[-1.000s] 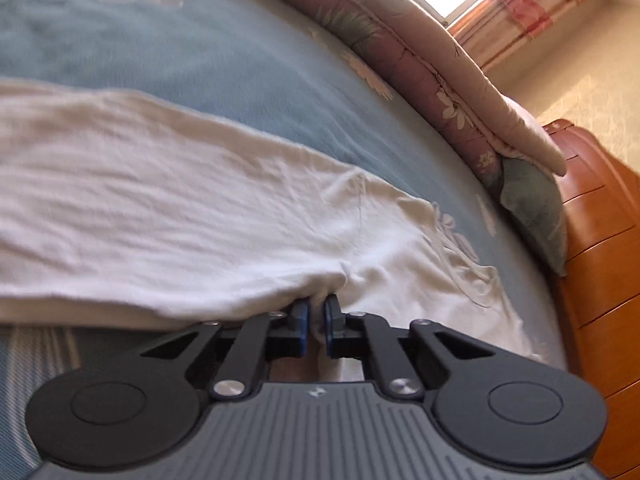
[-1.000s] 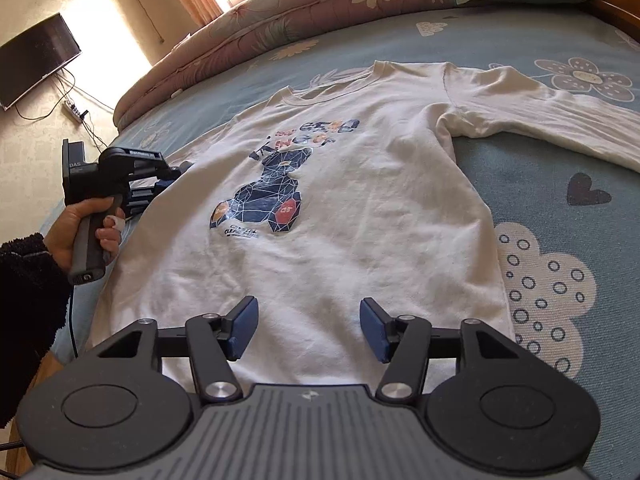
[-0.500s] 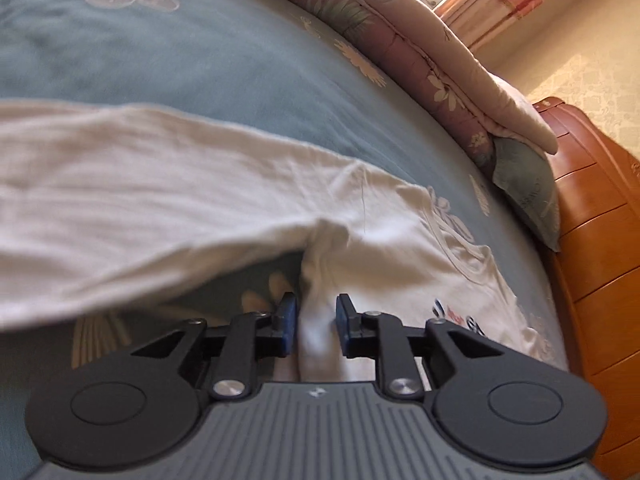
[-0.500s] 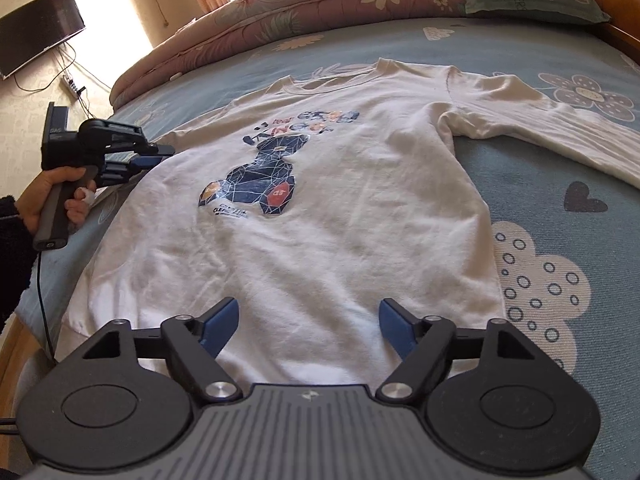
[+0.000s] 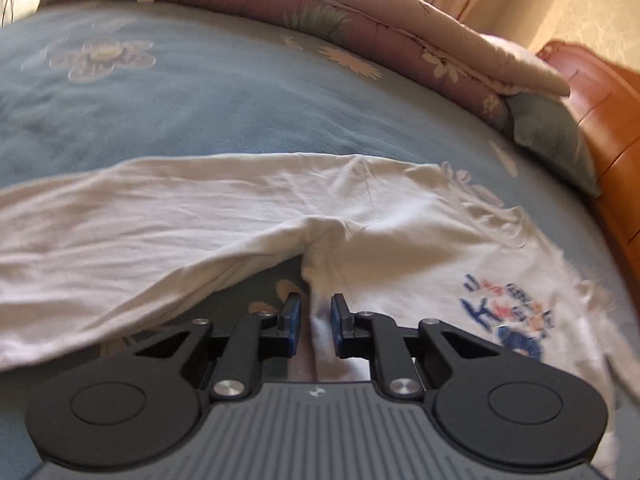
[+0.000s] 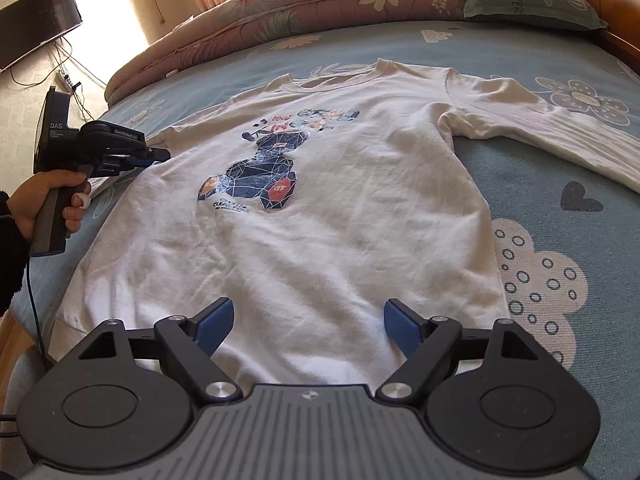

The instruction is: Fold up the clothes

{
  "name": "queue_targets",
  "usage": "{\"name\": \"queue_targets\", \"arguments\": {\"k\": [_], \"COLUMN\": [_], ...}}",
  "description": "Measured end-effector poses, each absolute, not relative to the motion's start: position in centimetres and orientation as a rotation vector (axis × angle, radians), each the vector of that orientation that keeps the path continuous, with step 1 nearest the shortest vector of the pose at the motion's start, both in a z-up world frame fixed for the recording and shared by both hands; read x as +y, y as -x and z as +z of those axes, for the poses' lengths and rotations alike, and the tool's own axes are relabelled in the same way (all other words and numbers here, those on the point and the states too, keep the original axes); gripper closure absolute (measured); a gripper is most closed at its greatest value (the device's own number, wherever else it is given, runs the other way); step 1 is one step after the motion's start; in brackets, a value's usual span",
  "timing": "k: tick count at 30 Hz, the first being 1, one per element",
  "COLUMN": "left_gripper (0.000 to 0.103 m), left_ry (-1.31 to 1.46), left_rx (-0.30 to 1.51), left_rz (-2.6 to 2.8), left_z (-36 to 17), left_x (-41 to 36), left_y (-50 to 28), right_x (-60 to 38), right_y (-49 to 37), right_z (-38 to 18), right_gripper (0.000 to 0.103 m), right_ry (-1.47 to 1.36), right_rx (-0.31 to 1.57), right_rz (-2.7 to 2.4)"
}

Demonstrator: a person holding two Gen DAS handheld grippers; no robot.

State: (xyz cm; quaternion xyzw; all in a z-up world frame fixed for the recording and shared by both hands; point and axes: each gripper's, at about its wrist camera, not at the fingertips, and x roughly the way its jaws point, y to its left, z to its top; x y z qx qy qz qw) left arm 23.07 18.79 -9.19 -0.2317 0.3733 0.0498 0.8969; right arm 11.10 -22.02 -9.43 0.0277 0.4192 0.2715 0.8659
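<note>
A white long-sleeved shirt (image 6: pixel 320 216) with a bear print lies face up on the blue bed sheet (image 6: pixel 532 208). My left gripper (image 5: pixel 315 320) sits at the shirt's side edge just below the armpit; its jaws stand a little apart with a fold of white cloth (image 5: pixel 320 320) between them, not squeezed. The left sleeve (image 5: pixel 140 220) stretches away to the left. The left gripper also shows in the right wrist view (image 6: pixel 158 155) at the shirt's left side. My right gripper (image 6: pixel 308 322) is wide open and empty, just above the shirt's hem.
A rolled floral quilt (image 6: pixel 320 4) and a green pillow (image 6: pixel 532 0) lie along the far side of the bed. A wooden headboard (image 5: pixel 608 120) is at the right. A television (image 6: pixel 36 20) hangs on the wall at left.
My left gripper's jaws have parted from a tight pinch on the shirt's side, and it has pulled back and turned. My right gripper has opened wider and drawn back toward the hem.
</note>
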Motion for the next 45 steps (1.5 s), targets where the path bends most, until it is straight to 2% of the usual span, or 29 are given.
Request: {"name": "queue_targets", "arguments": {"k": [9, 18, 21, 23, 26, 28, 33, 35, 38, 45], "left_gripper": [0.088, 0.086, 0.076, 0.067, 0.06, 0.06, 0.065, 0.079, 0.092, 0.093], "left_ry": [0.583, 0.564, 0.515, 0.464, 0.348, 0.252, 0.012, -0.051, -0.064, -0.044], "left_rx": [0.745, 0.757, 0.765, 0.766, 0.772, 0.779, 0.78, 0.777, 0.782, 0.829], "left_rz": [0.061, 0.022, 0.017, 0.012, 0.019, 0.031, 0.046, 0.015, -0.024, 0.141], "left_z": [-9.2, -10.2, -10.2, -10.2, -10.0, -9.9, -9.8, -9.7, -9.6, -9.4], "left_x": [19.8, 17.4, 16.3, 15.4, 13.7, 12.3, 9.0, 8.2, 7.9, 12.2], "left_y": [-15.3, -15.5, -15.7, -15.8, -16.1, -16.3, -16.4, -16.3, -16.3, -15.6], "right_x": [-22.3, -22.4, -22.3, -22.2, -21.9, -21.6, -21.2, -20.9, -20.5, -20.4], "right_y": [-10.8, -10.2, -10.1, -10.0, -9.9, -9.8, -9.5, -9.3, -9.0, -8.9], "right_z": [-9.5, -9.4, -9.4, -9.4, -9.4, -9.5, -9.6, -9.7, -9.8, -9.9], "right_gripper": [0.014, 0.013, 0.013, 0.012, 0.011, 0.01, 0.007, 0.007, 0.004, 0.004], "right_ry": [-0.072, -0.077, -0.072, -0.061, -0.039, -0.024, 0.018, 0.041, 0.076, 0.088], "right_rx": [0.876, 0.882, 0.884, 0.884, 0.882, 0.88, 0.87, 0.863, 0.852, 0.841], "right_rz": [0.571, 0.564, 0.563, 0.562, 0.561, 0.559, 0.562, 0.563, 0.562, 0.565]}}
